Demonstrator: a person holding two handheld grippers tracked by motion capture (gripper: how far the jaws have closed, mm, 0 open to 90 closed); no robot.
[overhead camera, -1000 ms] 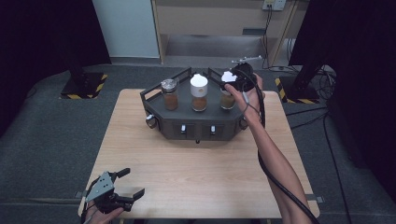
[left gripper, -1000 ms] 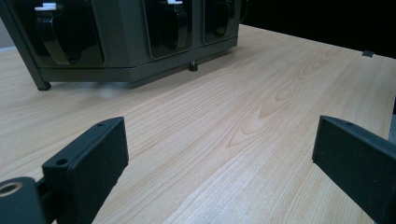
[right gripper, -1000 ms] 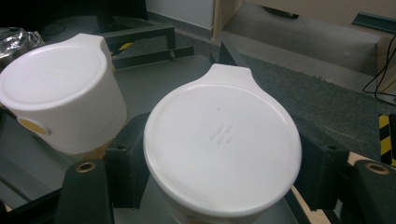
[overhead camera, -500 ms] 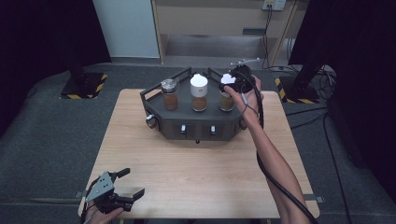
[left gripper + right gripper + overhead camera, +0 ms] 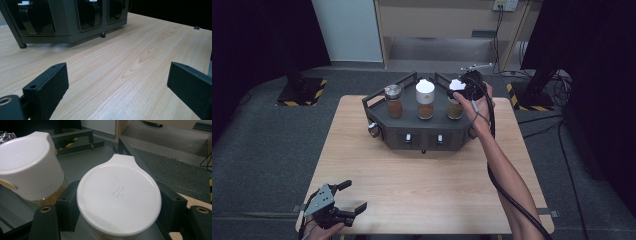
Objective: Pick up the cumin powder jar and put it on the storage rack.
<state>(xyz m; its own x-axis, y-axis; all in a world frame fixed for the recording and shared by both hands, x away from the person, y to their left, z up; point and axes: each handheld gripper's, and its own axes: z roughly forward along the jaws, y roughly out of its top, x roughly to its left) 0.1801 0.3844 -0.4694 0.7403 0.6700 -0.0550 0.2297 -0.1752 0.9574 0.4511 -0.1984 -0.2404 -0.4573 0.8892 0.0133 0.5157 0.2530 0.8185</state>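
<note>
Three spice jars are sitting in a row on the dark rack [image 5: 422,135] at the table's [image 5: 422,185] far side — a metal-capped jar [image 5: 394,101], a tall white-capped jar [image 5: 425,99], and a white-lidded jar [image 5: 456,100]. Down at the near-left corner, the left gripper [image 5: 343,200] is hovering with jaws spread wide. Over on the right, the right gripper [image 5: 460,91] is closing its jaws around that white-lidded jar — round flat lid, small tab.

Three upright spice jars stand in a row on a dark angular rack [image 5: 422,135]: a silver-capped jar [image 5: 394,101] at left, a white-capped jar [image 5: 425,99] in the middle, and a white-lidded jar [image 5: 118,197] at right, flanked by black jaws.
</note>
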